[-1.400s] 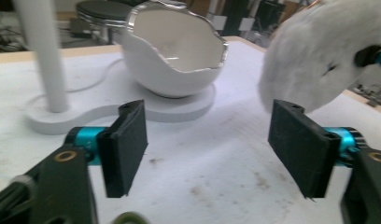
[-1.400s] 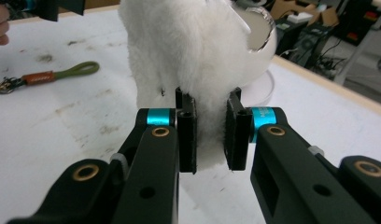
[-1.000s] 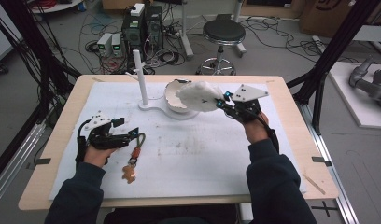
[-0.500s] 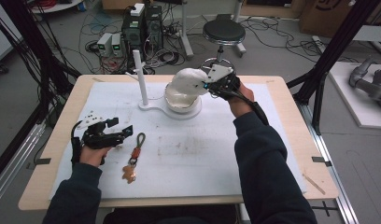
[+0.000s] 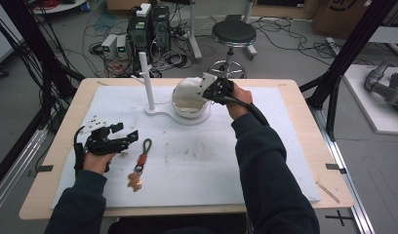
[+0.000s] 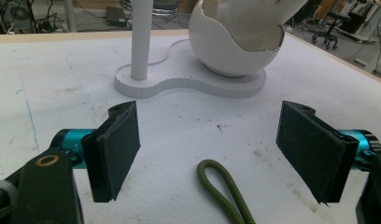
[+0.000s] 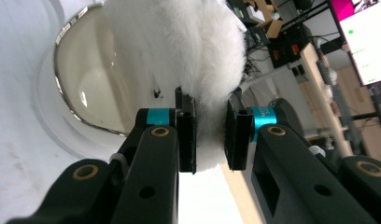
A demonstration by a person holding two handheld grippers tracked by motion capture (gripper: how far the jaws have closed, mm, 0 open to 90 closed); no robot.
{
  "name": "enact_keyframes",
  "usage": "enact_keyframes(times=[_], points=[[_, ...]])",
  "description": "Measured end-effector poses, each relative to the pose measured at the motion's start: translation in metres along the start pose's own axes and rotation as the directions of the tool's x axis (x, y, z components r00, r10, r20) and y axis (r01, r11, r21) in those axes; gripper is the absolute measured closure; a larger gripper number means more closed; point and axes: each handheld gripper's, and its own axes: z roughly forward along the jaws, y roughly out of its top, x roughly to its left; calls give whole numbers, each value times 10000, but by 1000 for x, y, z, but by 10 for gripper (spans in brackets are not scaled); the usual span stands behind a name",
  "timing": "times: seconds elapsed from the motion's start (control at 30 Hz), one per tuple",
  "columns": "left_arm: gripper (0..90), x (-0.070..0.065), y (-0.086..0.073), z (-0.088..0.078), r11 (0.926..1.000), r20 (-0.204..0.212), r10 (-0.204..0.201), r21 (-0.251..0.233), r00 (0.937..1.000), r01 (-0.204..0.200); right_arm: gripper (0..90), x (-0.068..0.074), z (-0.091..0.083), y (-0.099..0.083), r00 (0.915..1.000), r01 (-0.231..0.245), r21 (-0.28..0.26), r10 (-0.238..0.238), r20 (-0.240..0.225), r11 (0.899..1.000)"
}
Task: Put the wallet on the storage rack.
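The high view looked forward and down over the table (image 5: 304, 146), while the left gripper view sat low, facing the bowl (image 6: 235, 51) from near, and the right gripper view pressed close against that same bowl (image 7: 81, 84).

White fluffy plush (image 5: 188, 92) at the egg-shaped bowl (image 5: 192, 109)

The plush is a soft, long-furred white bundle with small dark marks, pinched at one edge and lying across the open top of the glossy white bowl with its jagged, cracked-shell rim. The bowl sits on a flat white base near the tabletop's far edge, about midway along it.
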Motion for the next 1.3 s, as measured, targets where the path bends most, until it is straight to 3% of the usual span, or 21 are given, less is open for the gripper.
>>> enact_keyframes(times=[0.17, 0.33, 0.43, 0.47, 0.5, 0.53, 0.57, 0.6, 0.63, 0.7, 0.77, 0.8, 0.87, 0.9, 0.97, 1.0, 1.07, 1.13, 1.23, 1.3], points=[[215, 1, 0, 0, 10000, 22, -80, -24, 10000, 80, 787, 9, 19, 6, 9988, 473, 421, -467, -161, 9980], [215, 0, 0, 1, 9999, 122, -151, -53, 9998, 151, 787, 18, 35, 7, 9981, 499, 732, -471, -399, 9961], [215, 0, 0, 1, 9998, 128, -186, -46, 9997, 187, 783, 18, 41, 6, 9981, 128, 774, -81, -617, 9969], [216, 0, 0, 1, 9998, 116, -201, -48, 9997, 202, 774, 18, 42, 4, 9971, -102, 709, 154, -742, 9974], [217, 0, 0, 1, 9998, 136, -212, -29, 9997, 213, 744, 16, 42, 1, 9912, -617, 609, 683, -1134, 9962], [218, 0, 0, 1, 9998, 139, -201, -34, 9997, 201, 687, 13, 40, -1, 9806, -1196, 627, 1278, -1489, 9908], [218, -1, 0, 1, 9998, 151, -209, -22, 9997, 209, 586, 9, 38, -4, 9604, -2004, 609, 2083, -1851, 9778], [217, -1, 0, 1, 9998, 151, -211, -22, 9997, 211, 508, 5, 34, -8, 9376, -2786, 491, 2827, -2027, 9592], [218, -1, 0, 1, 9998, 151, -203, -27, 9997, 203, 497, 2, 28, -14, 9160, -3481, 133, 3431, -2078, 9374], [218, -1, 0, 1, 9998, 133, -198, -17, 9997, 198, 473, -2, 16, -26, 8907, -4204, -623, 3986, -2186, 9052], [217, -1, 0, 1, 9997, 94, -225, 1, 9997, 225, 443, -6, 0, -42, 8504, -5035, -1040, 4706, -2353, 8577], [217, -1, 0, 1, 9997, 70, -239, 14, 9997, 239, 426, -8, -7, -49, 8290, -5320, -881, 4968, -2569, 8421], [218, -1, 0, 1, 9998, 20, -208, 11, 9998, 208, 417, -8, -23, -64, 8184, -5554, -1185, 5157, -2534, 8231], [218, -1, 0, 1, 9999, -49, -137, 32, 9999, 137, 389, -9, -31, -71, 8060, -5718, -1084, 5322, -2590, 8132], [207, -2, 0, 1, 9999, -209, -110, 4, 9997, 110, 314, -10, -47, -85, 7741, -6035, -343, 5751, -2644, 7966], [197, -2, 0, 1, 10000, -201, -63, 9, 9998, 63, 313, -7, -53, -91, 7648, -6165, -324, 5886, -2620, 7867], [187, -3, -1, 1, 10000, -129, -82, 18, 9999, 83, 269, 3, -67, -106, 7544, -6341, -292, 6100, -2424, 7727], [189, -4, -3, 1, 10000, -142, -52, -5, 9999, 52, 240, 17, -79, -122, 7379, -6586, -458, 6327, -2348, 7511], [194, -5, -3, 0, 9999, -199, -7, -163, 9998, 4, 235, 37, -90, -147, 7305, -6696, -493, 6452, -2239, 7411], [194, -4, -2, 0, 9998, -177, 56, -174, 9998, -59, 221, 47, -91, -162, 7098, -6939, -256, 6775, -1928, 7196]])
